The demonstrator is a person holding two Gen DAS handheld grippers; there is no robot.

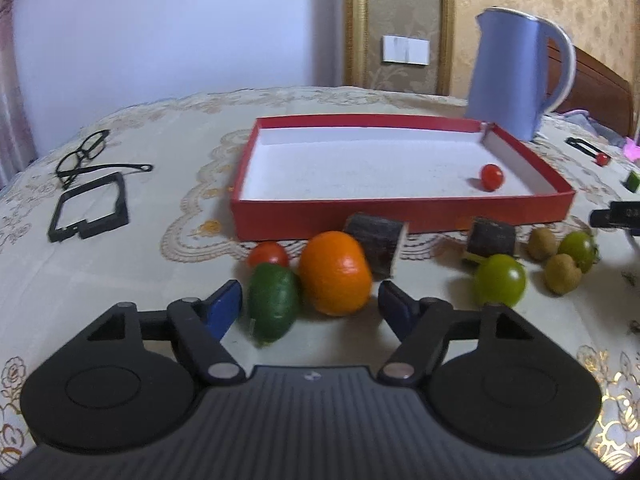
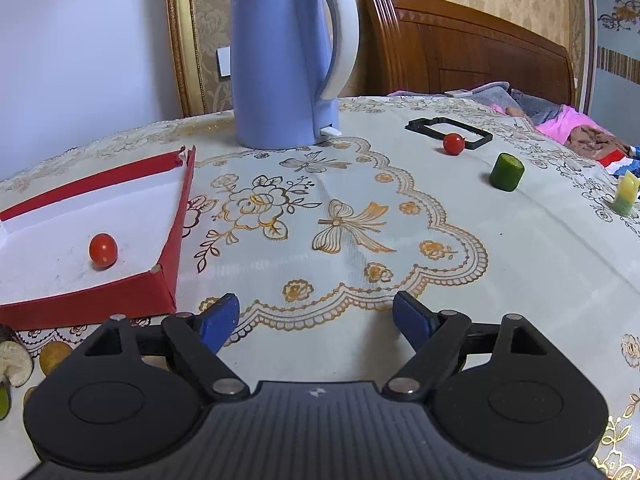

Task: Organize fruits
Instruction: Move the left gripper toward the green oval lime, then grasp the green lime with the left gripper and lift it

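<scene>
A red tray point(image 1: 400, 210) with a white floor holds one cherry tomato point(image 1: 491, 177), also in the right wrist view point(image 2: 103, 250). In front of the tray lie a red tomato point(image 1: 268, 254), a green avocado-like fruit point(image 1: 272, 304), an orange point(image 1: 335, 273), two dark chunks point(image 1: 376, 242), a green tomato point(image 1: 500, 285), another green tomato point(image 1: 578, 245) and two kiwis point(image 1: 562, 273). My left gripper point(image 1: 310, 306) is open, its fingers flanking the green fruit and the orange. My right gripper point(image 2: 316, 320) is open and empty over the tablecloth, right of the tray point(image 2: 168, 276).
A blue kettle point(image 2: 280, 64) stands behind the tray. A second cherry tomato point(image 2: 453, 144) lies by a black frame point(image 2: 448, 130), with a green cylinder piece point(image 2: 507, 172) and a yellow-green piece point(image 2: 626, 196) near the right edge. Glasses point(image 1: 86, 156) and another black frame point(image 1: 90, 210) lie left.
</scene>
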